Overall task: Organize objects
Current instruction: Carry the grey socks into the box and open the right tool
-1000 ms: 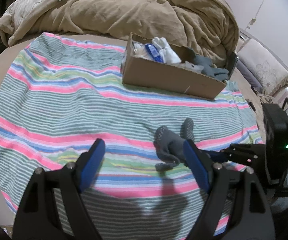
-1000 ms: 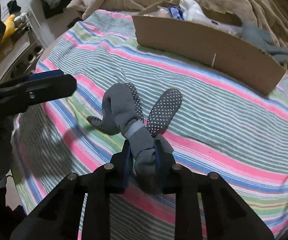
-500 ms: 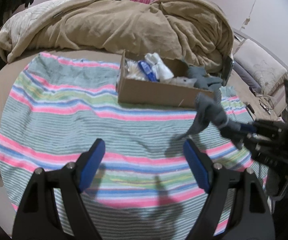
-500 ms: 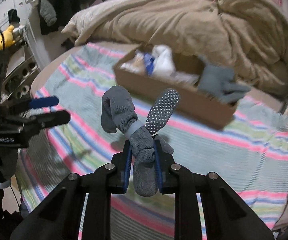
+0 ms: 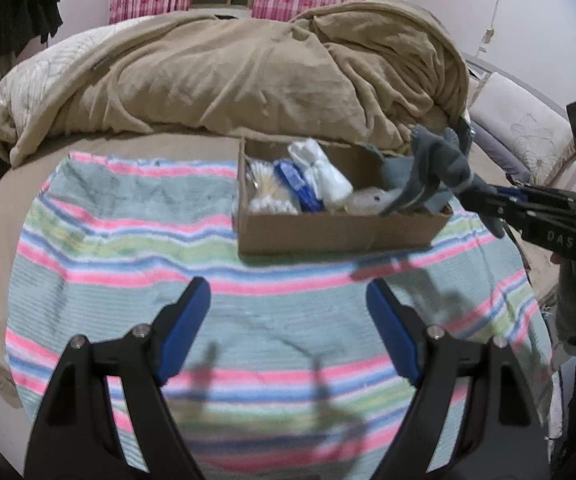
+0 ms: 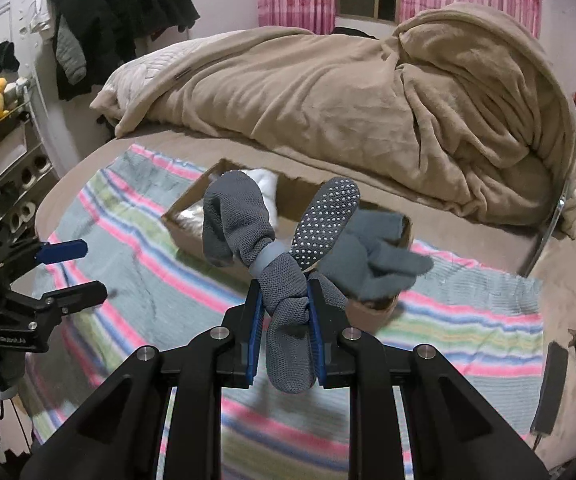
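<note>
Striped towel [image 5: 135,248] spread on bed, grey socks [image 6: 283,292] clamped by right gripper [image 6: 285,322] above box [image 5: 328,232] rim, left gripper [image 5: 288,332] held wide open, nothing between its fingers.

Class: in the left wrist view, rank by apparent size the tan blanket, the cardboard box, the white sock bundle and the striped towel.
1. Striped towel and tan blanket: too alike to rank, and the towel lies nearer the camera.
2. Cardboard box.
3. White sock bundle, inside the box.
</note>
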The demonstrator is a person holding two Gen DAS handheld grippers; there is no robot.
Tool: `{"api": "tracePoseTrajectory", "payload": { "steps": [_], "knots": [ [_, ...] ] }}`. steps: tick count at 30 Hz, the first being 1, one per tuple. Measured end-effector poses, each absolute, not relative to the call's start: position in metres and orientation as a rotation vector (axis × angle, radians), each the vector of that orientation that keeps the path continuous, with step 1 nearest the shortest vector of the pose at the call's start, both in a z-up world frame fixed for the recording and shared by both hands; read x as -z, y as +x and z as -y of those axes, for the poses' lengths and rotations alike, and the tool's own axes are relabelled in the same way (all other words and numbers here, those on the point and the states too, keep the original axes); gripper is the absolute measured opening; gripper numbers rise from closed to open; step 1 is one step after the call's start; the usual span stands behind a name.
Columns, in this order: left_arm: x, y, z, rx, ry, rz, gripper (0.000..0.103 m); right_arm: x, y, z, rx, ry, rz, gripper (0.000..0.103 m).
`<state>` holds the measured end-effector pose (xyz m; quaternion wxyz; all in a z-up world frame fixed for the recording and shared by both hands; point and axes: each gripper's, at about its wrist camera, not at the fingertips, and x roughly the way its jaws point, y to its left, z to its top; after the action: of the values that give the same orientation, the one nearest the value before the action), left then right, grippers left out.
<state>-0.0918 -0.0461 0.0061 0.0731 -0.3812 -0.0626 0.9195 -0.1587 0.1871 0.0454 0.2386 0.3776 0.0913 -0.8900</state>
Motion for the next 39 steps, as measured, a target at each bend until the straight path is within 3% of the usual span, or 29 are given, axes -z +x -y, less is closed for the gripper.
{"api": "tracePoseTrajectory", "payload": {
  "steps": [16, 39],
  "knots": [
    [-0.014, -0.146, 0.038, -2.783, -1.106, 0.149, 0.082, -0.037, -0.215, -0.18, 2.45, 1.07, -0.248, 0.022],
    [0.003, -0.187, 0.037, -2.773, -1.16, 0.196, 0.082, 0.018, -0.273, -0.149, 2.363, 1.183, -0.299, 0.022]
  ]
}}
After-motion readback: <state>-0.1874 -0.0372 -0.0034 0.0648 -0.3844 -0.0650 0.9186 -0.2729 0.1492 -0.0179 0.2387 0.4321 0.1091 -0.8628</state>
